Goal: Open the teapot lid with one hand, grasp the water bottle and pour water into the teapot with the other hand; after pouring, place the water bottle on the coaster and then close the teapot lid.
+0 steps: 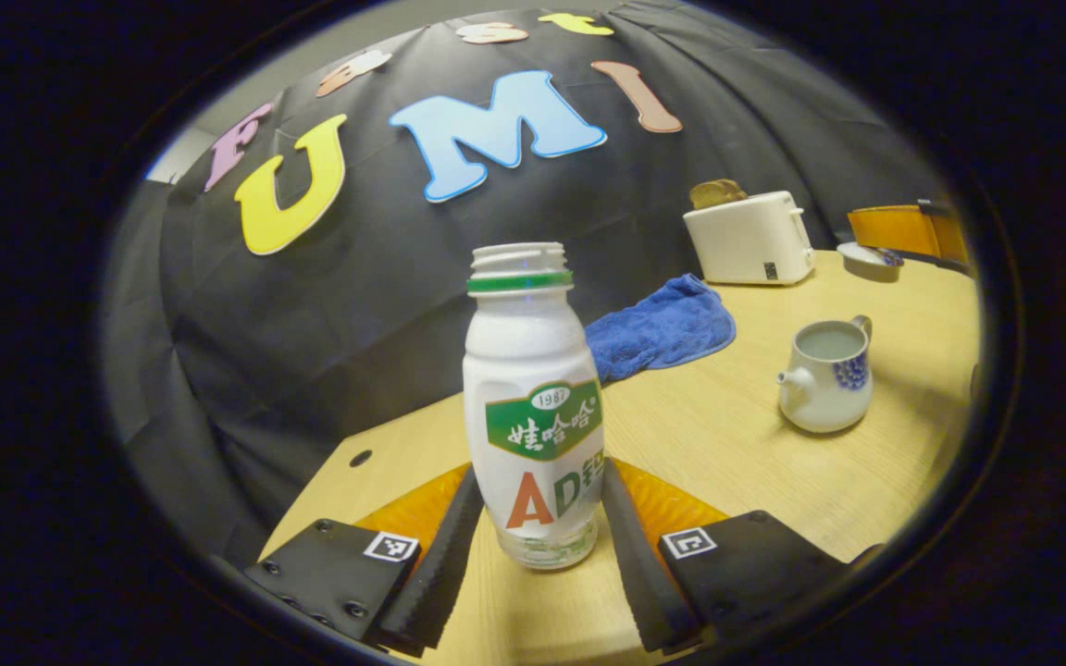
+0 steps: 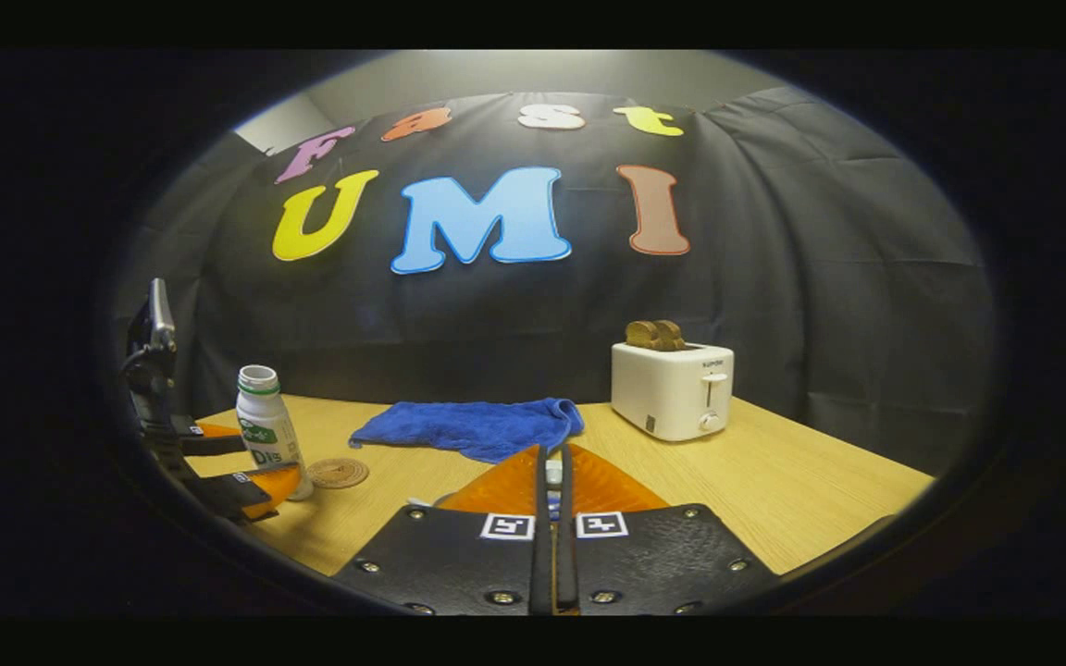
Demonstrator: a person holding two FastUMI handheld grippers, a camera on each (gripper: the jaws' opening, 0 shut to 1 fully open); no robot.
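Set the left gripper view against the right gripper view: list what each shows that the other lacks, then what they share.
Left gripper view: the lidless teapot, a dish past the toaster, and the left claw flanking the bottle up close. Right gripper view: the coaster beside the bottle, and the right claw shut on a small white piece. Shared: bottle, blue towel, toaster, wooden table.

Your left gripper (image 1: 540, 546) and right gripper (image 2: 553, 518) each show 2 black screwed plates with square markers, backed by ribbed orange panels.
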